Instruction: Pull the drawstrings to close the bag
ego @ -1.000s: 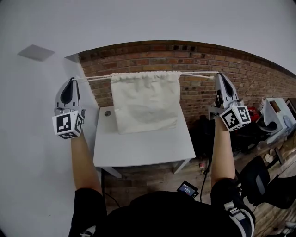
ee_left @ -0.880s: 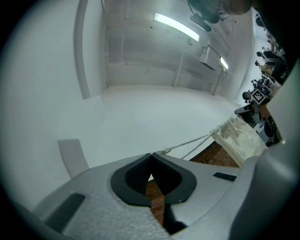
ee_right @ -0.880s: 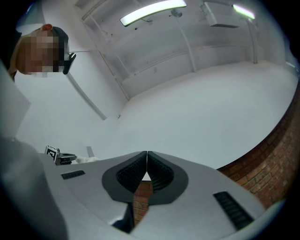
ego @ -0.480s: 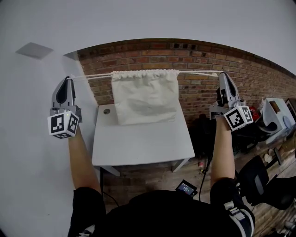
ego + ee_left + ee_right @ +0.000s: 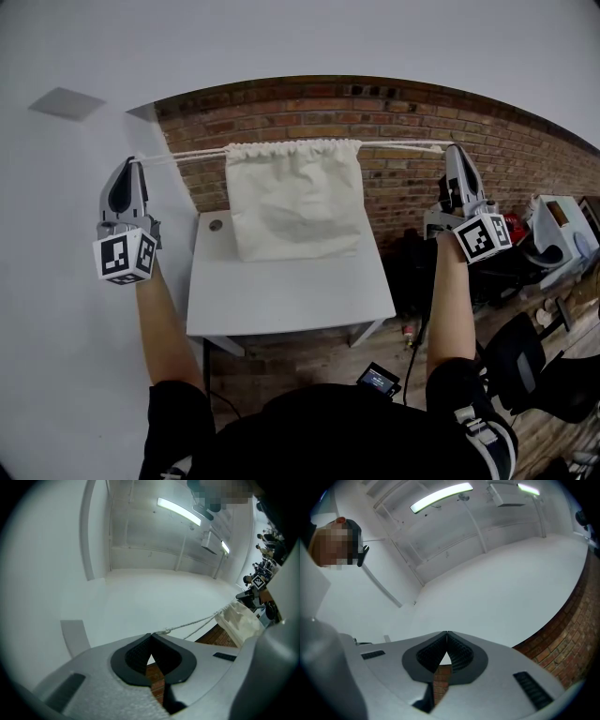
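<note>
We keep the left gripper [image 5: 130,163] and right gripper [image 5: 454,150] clenched, each on a taut drawstring [image 5: 187,154]. The gathered bag [image 5: 294,199] hangs between them. White table [image 5: 281,300] beneath the bag, brick wall [image 5: 412,187] behind.

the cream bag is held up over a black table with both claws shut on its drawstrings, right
No, the table is white, not black; the head view shows it. The rest holds: the cream bag is over it, with the left claw and right claw shut on its drawstrings.
</note>
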